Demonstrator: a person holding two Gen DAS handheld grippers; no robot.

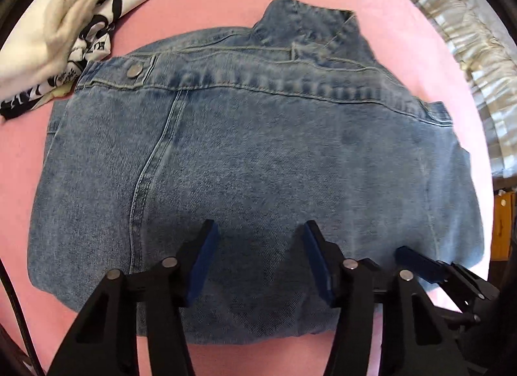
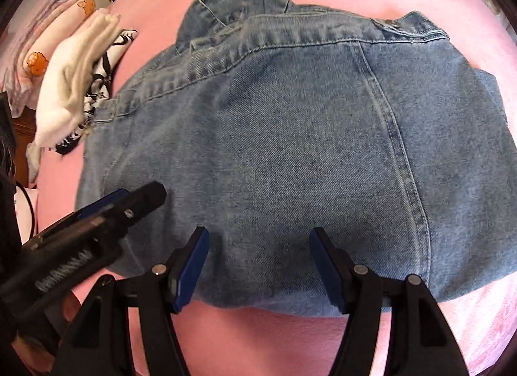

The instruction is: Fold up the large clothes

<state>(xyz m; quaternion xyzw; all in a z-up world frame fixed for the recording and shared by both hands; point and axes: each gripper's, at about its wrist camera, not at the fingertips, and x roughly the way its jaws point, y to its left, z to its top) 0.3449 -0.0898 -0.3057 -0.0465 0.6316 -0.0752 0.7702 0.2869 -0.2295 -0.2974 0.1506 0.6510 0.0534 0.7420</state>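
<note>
On the pink bed sheet (image 1: 200,11) in front of me lies the denim jacket (image 1: 245,150), already gathered into a compact bundle with its hem band and a metal button (image 1: 134,69) on the far side and the collar poking out beyond that. My left gripper (image 1: 260,230) hovers over the near edge of the denim with its jaws spread apart, holding nothing; my right gripper (image 2: 258,237) does the same just beside it, also spread and empty (whether the fingertips touch the cloth I cannot tell from these views).

I judge the folding of this piece to be nearly complete: the sleeves appear tucked under, and the shape is roughly rectangular, though the far edge is uneven where the collar sticks out. What seems left is either one more fold or simply pressing the bundle flat. For another fold, both grippers would need to pinch the thick near edge together, biting through all layers so they don't slide apart.

Off to the left sits a white garment (image 1: 48,30) on top of a black-and-white printed cloth (image 1: 97,33). Its print looks like lettering or a pattern, but it is too creased to read. No brand shows on the denim.
</note>
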